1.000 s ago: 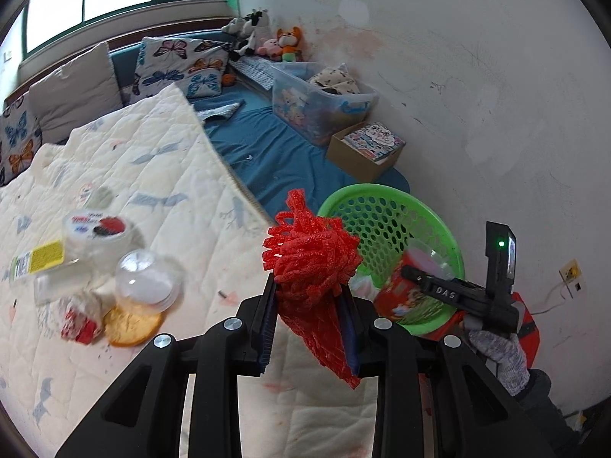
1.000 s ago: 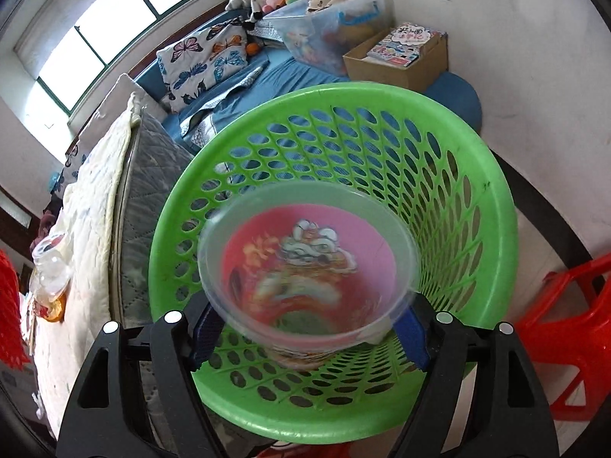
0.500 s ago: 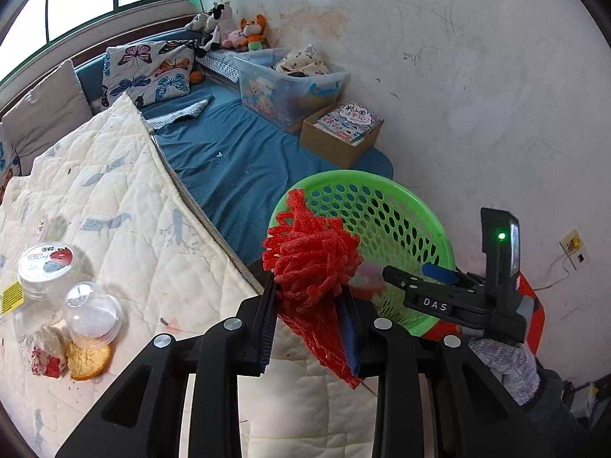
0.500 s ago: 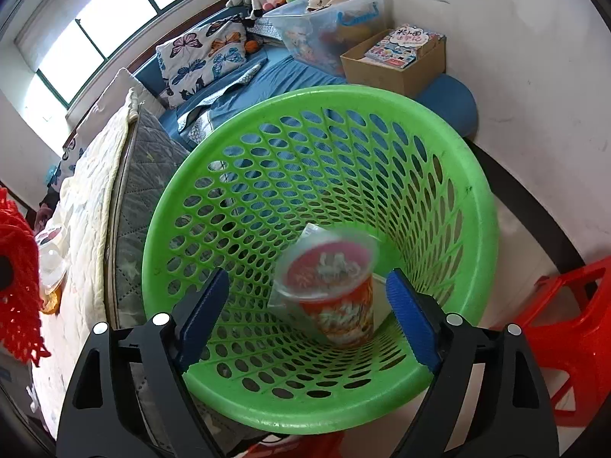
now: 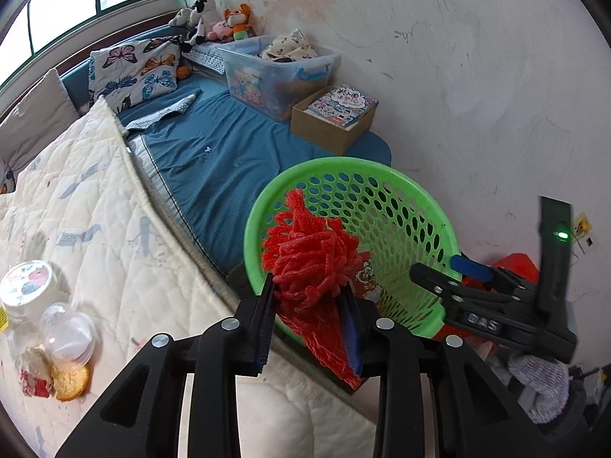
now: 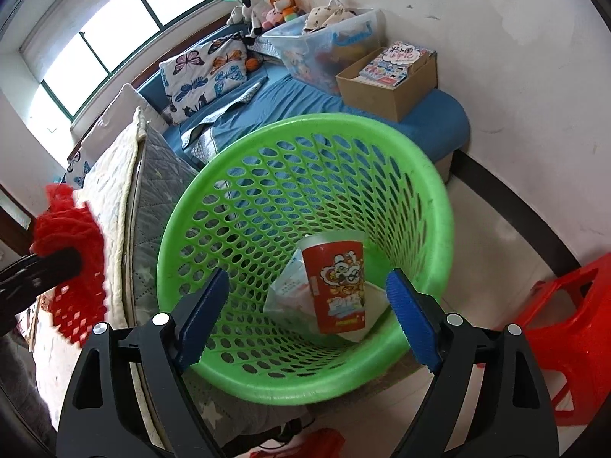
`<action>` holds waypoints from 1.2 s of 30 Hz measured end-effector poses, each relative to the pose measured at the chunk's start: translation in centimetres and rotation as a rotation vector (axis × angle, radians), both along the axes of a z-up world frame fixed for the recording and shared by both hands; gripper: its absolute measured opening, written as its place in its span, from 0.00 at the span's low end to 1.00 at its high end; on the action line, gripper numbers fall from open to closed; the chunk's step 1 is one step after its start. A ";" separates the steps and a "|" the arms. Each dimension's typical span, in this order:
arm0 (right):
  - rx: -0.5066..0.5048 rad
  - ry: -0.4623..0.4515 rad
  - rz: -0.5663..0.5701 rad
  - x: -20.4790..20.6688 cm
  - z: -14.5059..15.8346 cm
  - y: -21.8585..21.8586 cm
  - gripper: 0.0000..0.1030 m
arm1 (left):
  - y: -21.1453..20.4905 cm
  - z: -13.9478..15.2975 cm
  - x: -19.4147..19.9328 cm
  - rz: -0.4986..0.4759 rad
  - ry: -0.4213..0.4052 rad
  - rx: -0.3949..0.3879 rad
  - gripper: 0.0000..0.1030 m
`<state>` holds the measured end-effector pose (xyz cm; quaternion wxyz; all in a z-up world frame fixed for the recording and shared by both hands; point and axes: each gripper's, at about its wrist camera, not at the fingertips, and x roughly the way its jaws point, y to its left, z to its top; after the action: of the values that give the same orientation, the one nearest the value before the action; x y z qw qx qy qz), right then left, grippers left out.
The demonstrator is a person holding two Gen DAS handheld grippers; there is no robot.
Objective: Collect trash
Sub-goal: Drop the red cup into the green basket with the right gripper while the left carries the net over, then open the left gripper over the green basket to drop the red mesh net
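Note:
My left gripper (image 5: 310, 307) is shut on a red foam net (image 5: 309, 263) and holds it above the bed edge, just left of a green perforated basket (image 5: 412, 194). The net also shows at the left of the right wrist view (image 6: 72, 236). My right gripper (image 6: 305, 313) is open and empty above the basket (image 6: 439, 206). A red paper cup (image 6: 336, 286) lies inside the basket on a clear wrapper (image 6: 286, 290). The right gripper (image 5: 454, 267) also shows at the basket's right rim in the left wrist view.
More trash sits on the quilted bed (image 5: 95, 221) at lower left: a lidded tub (image 5: 25, 282), a clear dome lid (image 5: 67, 336), a biscuit (image 5: 70, 381). A red stool (image 6: 573, 328) stands right of the basket. A cardboard box (image 5: 332, 122) and storage bin (image 5: 275, 68) line the wall.
The cup has dropped from my right gripper and now lies in the basket, and the right jaws stand wide open. My left gripper has carried the net closer to the basket.

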<state>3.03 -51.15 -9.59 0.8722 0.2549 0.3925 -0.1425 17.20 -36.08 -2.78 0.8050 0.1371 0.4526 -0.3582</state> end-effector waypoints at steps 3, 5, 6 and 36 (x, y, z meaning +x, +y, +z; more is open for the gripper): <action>0.001 -0.013 -0.008 -0.8 0.4 -0.1 0.82 | -0.8 -0.8 0.5 0.005 0.024 0.015 0.33; 0.005 -0.023 -0.013 -1.3 0.6 -0.1 0.82 | -1.3 -1.3 0.7 0.011 0.024 0.025 0.35; 0.007 -0.028 -0.015 -1.5 0.7 -0.1 0.82 | -1.5 -1.4 0.7 0.011 0.024 0.027 0.35; -0.005 -0.077 0.160 -0.4 3.7 7.9 0.82 | 14.1 1.3 -1.0 0.215 -0.082 -0.070 0.67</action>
<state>2.67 -43.29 -5.90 0.8958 0.2257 0.3776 -0.0634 16.23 -22.02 -1.48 0.8608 0.0741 0.4189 -0.2794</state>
